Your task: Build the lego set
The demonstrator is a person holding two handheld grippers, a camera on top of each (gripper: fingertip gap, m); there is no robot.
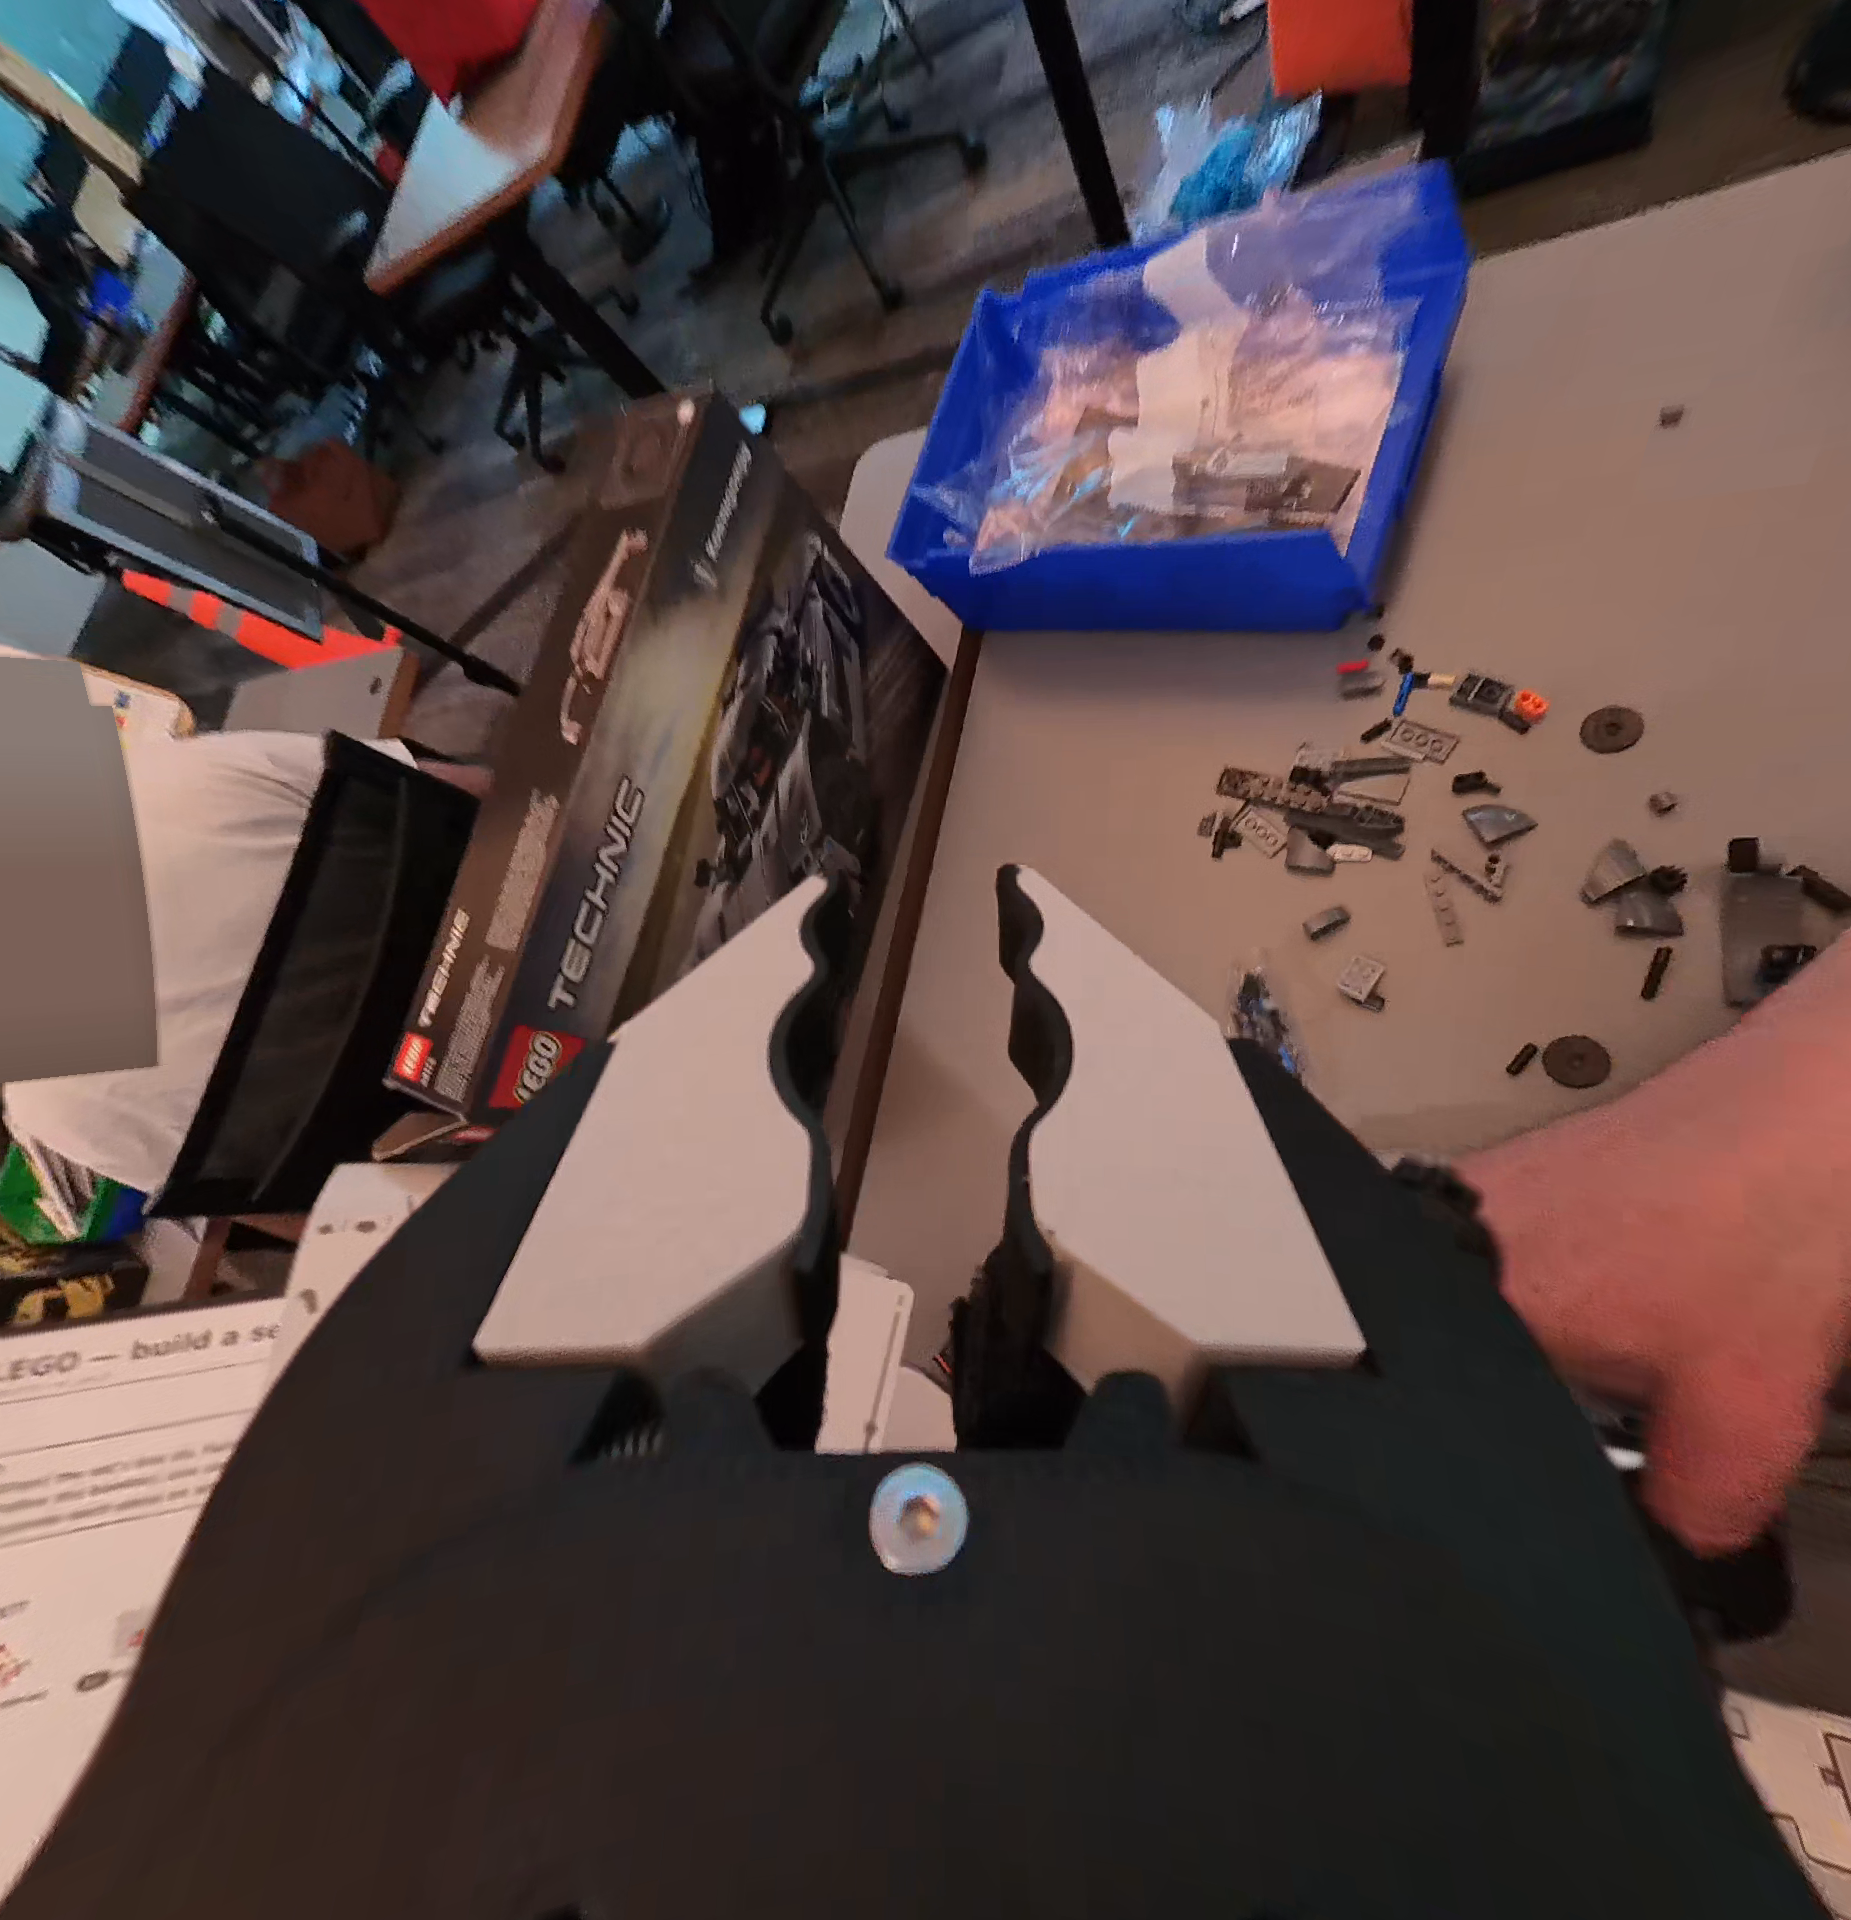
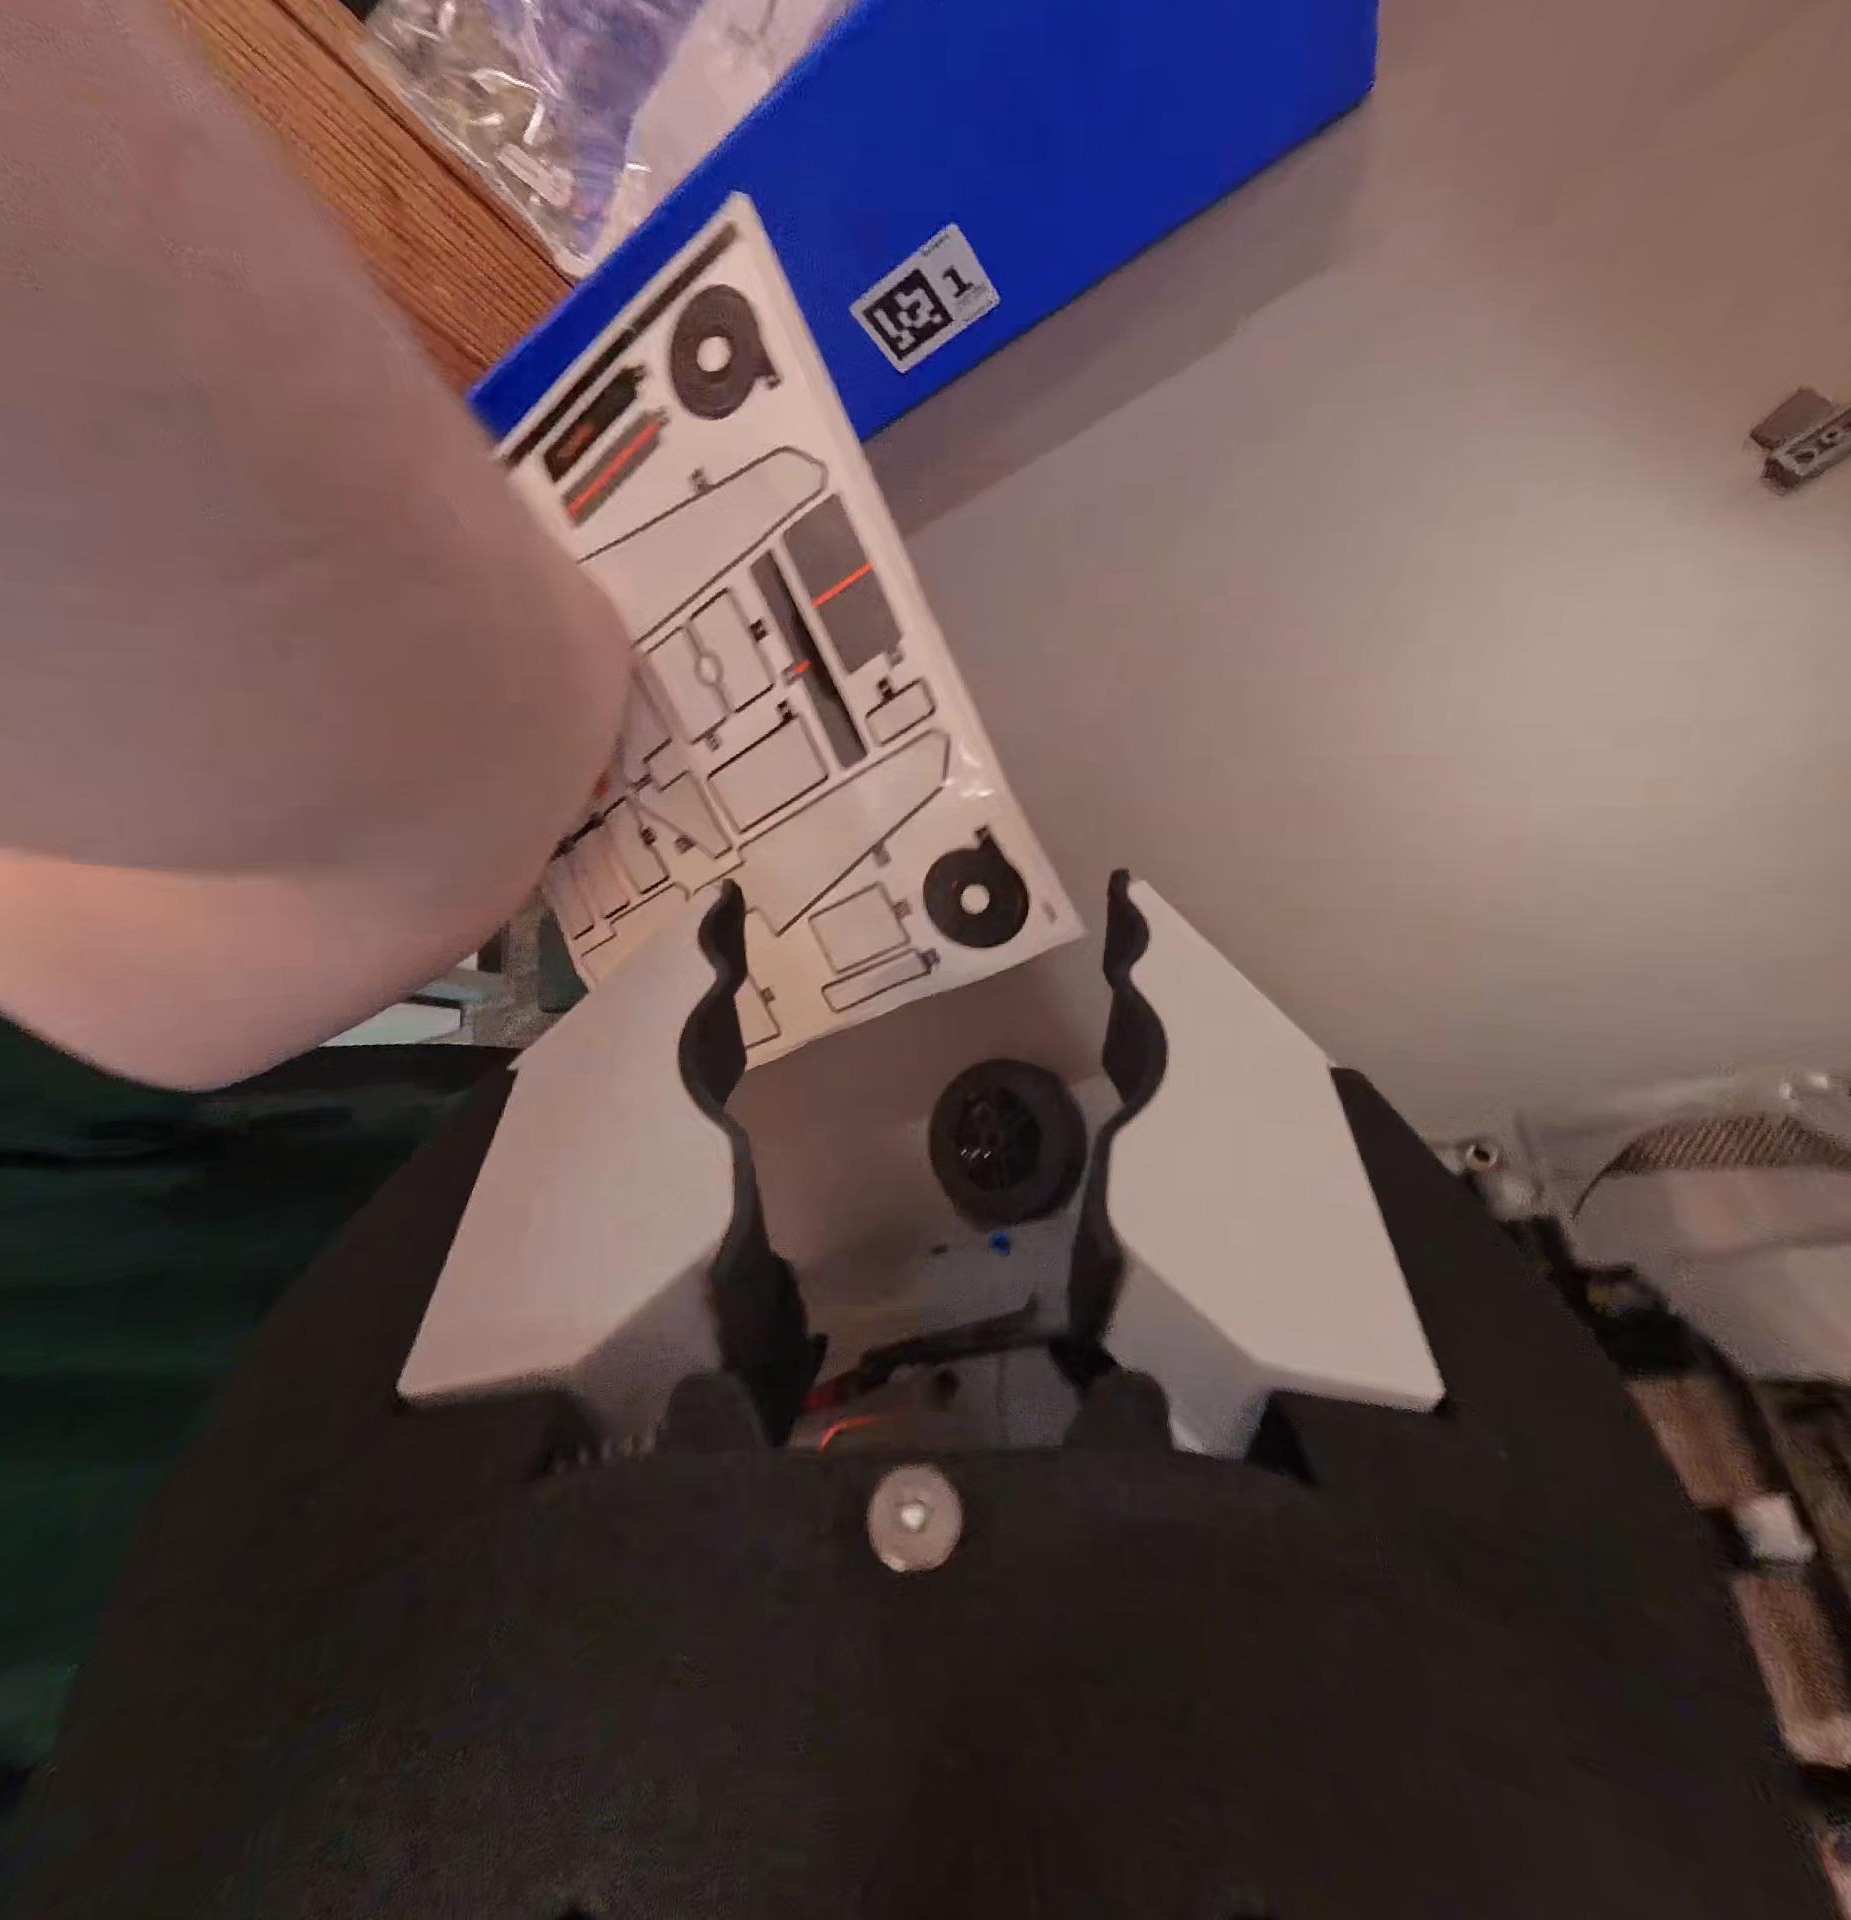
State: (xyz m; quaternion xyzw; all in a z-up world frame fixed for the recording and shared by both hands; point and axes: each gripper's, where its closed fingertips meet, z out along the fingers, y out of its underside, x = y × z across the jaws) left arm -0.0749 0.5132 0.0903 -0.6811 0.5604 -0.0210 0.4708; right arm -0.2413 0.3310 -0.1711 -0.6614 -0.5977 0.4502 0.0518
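One blue bin (image 1: 1160,597) stands on the desk (image 1: 1627,520), holding clear plastic bags (image 1: 1212,395) whose number cannot be told through the blur. One boxed set (image 1: 692,748) lies beside the desk. Two round black discs (image 1: 1611,728) lie among the loose grey and black pieces (image 1: 1316,810), which are too many and too small to count; one orange piece (image 1: 1531,707) shows among them. In the right wrist view there is one sticker sheet (image 2: 796,644), one black wheel (image 2: 1007,1141), and one square marker label (image 2: 924,297) on the bin's wall.
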